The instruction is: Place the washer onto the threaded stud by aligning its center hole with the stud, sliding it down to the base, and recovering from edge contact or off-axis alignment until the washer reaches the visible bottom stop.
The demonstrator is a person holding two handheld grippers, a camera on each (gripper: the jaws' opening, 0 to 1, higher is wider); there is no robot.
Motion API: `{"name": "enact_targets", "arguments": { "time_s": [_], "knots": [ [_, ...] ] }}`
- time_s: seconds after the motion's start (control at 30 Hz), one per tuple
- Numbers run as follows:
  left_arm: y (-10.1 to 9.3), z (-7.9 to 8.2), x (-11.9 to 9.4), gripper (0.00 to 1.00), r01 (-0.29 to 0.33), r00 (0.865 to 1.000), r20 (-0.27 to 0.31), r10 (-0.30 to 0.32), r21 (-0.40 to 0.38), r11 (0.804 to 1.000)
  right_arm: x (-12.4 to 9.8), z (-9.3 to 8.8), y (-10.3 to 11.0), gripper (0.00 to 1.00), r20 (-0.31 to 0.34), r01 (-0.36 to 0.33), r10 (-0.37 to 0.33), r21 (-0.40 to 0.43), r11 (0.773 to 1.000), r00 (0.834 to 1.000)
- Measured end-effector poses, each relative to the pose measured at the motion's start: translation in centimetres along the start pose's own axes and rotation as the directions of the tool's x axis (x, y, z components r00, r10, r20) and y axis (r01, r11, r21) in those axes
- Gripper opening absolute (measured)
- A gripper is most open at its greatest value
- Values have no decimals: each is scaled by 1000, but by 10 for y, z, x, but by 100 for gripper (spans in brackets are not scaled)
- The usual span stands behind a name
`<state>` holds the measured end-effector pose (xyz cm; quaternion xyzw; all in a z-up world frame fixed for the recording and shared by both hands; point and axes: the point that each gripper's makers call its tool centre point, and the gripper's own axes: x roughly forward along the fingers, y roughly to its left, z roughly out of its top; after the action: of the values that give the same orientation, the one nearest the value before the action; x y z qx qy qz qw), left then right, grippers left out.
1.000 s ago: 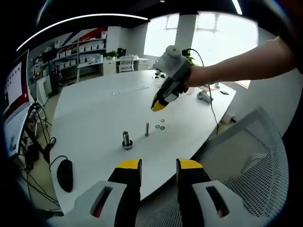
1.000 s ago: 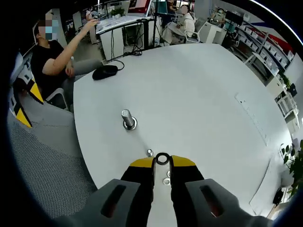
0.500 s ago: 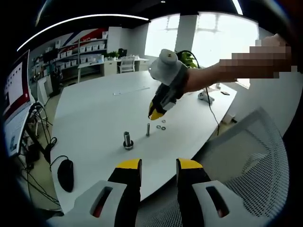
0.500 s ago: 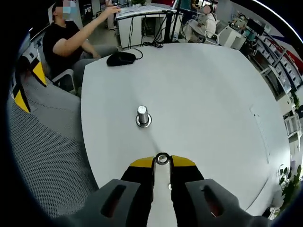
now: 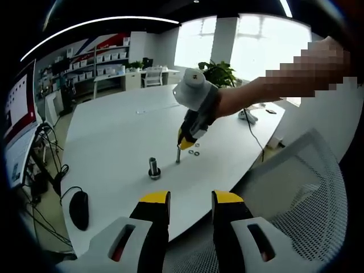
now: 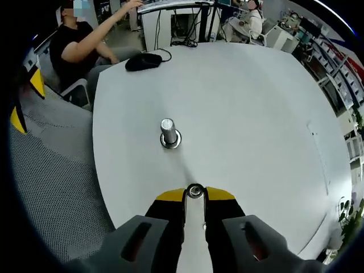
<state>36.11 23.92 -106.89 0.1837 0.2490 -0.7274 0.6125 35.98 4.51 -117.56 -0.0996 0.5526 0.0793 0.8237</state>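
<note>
In the right gripper view my right gripper (image 6: 195,195) is shut on a small steel washer (image 6: 195,190), held flat at the fingertips. Ahead of it a thick threaded stud (image 6: 168,131) stands upright on a round base on the white table (image 6: 244,114). The left gripper view shows that right gripper (image 5: 183,141) coming in from the right, its tips just above a thin upright bolt (image 5: 178,155). The thick stud (image 5: 153,168) stands a little to the left of this bolt. My left gripper (image 5: 191,200) is open, holding nothing, off the table's near edge.
Loose washers (image 5: 194,152) lie beside the thin bolt. A black mouse (image 5: 78,209) with its cable sits near the table edge. A mesh chair (image 5: 310,187) stands close on the right. A person (image 6: 79,42) sits at the table's far side, past the mouse (image 6: 142,61).
My right gripper has moved left and down with the washer, from over the loose washers to just above the thin bolt. The left gripper has stayed still and open.
</note>
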Motion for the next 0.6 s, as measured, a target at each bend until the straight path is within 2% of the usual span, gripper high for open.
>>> {"name": "enact_targets", "arguments": {
  "time_s": [0.1,0.2,0.23,0.3,0.37,0.6],
  "knots": [
    [-2,1,0,27,0,1000,1,0,0,1000,3,-5,2,14,-21,-1,1,-7,1000,1000],
    [-3,2,0,27,0,1000,3,0,-1,1000,-3,-1,4,14,-25,-4,4,-5,1000,1000],
    [-2,3,0,27,0,1000,4,0,-3,1000,6,-6,-4,14,-28,-5,5,-5,1000,1000],
    [-2,3,0,27,2,1000,4,-2,-2,1000,9,-3,-1,14,-30,-8,8,-12,1000,1000],
    [-4,3,0,27,3,1000,4,-3,-2,1000,14,-5,-8,14,-36,-10,10,-10,1000,999],
    [-3,4,0,27,5,1000,5,-5,-4,1000,17,-6,-5,14,-55,-16,15,-24,1000,998]
  ]
}}
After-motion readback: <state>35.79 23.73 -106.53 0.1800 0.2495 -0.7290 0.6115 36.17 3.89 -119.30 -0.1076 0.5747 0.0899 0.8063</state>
